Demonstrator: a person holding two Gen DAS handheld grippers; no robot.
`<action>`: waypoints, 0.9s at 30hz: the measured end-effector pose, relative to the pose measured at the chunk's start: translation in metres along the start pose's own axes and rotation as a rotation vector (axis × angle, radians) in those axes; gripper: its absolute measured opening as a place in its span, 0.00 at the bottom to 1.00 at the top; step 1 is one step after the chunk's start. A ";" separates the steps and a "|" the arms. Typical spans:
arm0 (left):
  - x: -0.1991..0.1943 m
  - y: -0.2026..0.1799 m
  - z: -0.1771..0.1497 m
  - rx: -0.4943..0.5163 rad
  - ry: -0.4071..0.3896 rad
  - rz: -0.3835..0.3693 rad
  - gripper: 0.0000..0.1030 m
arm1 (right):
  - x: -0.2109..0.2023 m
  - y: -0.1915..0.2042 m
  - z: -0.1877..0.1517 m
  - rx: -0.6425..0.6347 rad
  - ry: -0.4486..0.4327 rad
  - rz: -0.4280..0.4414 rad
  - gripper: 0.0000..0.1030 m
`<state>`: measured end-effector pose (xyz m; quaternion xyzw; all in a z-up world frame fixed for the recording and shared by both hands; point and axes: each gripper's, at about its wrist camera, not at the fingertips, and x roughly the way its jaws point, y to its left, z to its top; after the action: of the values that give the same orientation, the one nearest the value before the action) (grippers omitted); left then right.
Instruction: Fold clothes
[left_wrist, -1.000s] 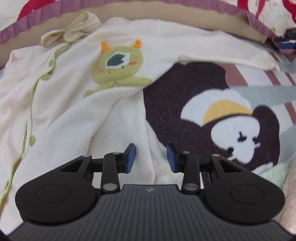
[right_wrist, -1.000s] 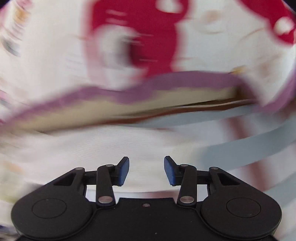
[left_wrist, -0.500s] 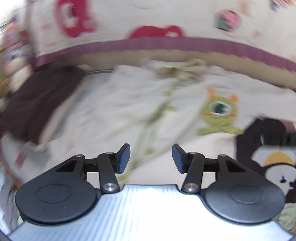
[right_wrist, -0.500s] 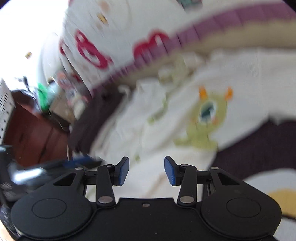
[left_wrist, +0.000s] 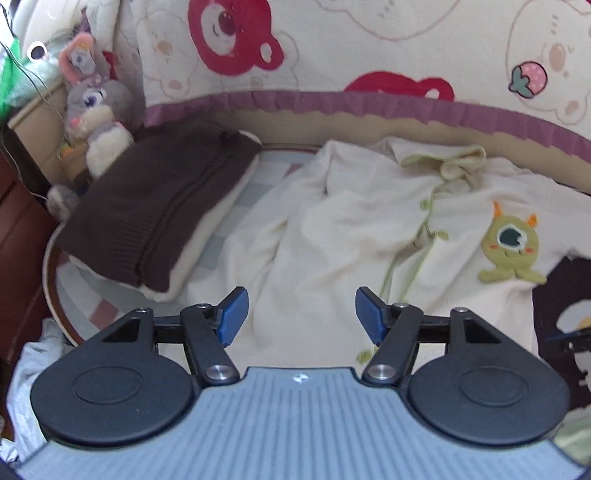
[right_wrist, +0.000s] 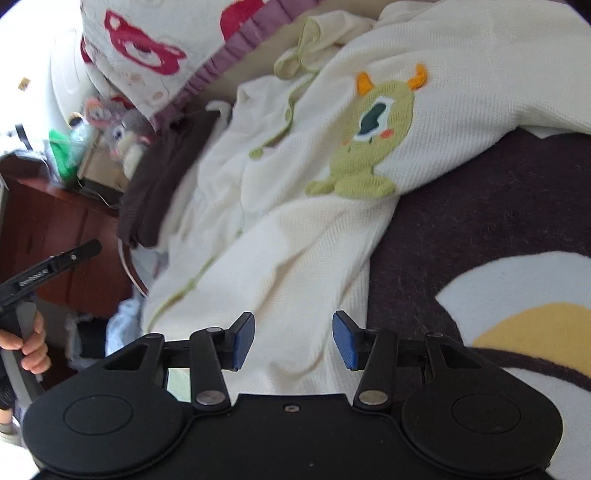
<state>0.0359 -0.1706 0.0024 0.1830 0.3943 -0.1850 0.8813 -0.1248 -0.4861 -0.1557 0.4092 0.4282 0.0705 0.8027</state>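
A cream knitted baby garment (left_wrist: 332, 229) (right_wrist: 303, 229) with green trim and a green monster patch (left_wrist: 511, 245) (right_wrist: 369, 140) lies spread and rumpled on the bed. My left gripper (left_wrist: 301, 314) hovers over its lower left part, its jaws opening with nothing between them. Over the garment's lower edge my right gripper (right_wrist: 293, 339) stands beside the dark blanket, its jaws opening too and empty. The left gripper's body shows at the far left of the right wrist view, held by a hand (right_wrist: 31, 347).
A folded brown knit (left_wrist: 159, 206) (right_wrist: 155, 177) lies on a cream layer at the bed's left. A grey plush rabbit (left_wrist: 98, 122) sits in the corner. A bear-print padded bumper (left_wrist: 332, 55) runs behind. A dark penguin-print blanket (right_wrist: 480, 229) covers the right; a wooden cabinet (right_wrist: 48, 229) stands left.
Both grippers have widened. The left one swung left and rose, from over the garment's lower right to a view of its left side and the brown knit. The right one dropped from the bumper to the garment.
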 end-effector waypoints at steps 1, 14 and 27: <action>0.005 0.007 -0.008 -0.002 0.009 -0.008 0.63 | 0.000 0.004 -0.001 -0.010 -0.001 -0.033 0.52; 0.041 0.106 -0.101 0.014 -0.036 0.111 0.63 | -0.001 0.036 -0.019 0.001 0.109 -0.276 0.57; 0.040 0.141 -0.139 -0.157 -0.078 -0.438 0.61 | -0.008 0.042 -0.049 0.002 0.034 -0.018 0.09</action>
<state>0.0396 0.0089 -0.0897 0.0165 0.4033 -0.3477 0.8463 -0.1564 -0.4332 -0.1357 0.4048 0.4453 0.0700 0.7956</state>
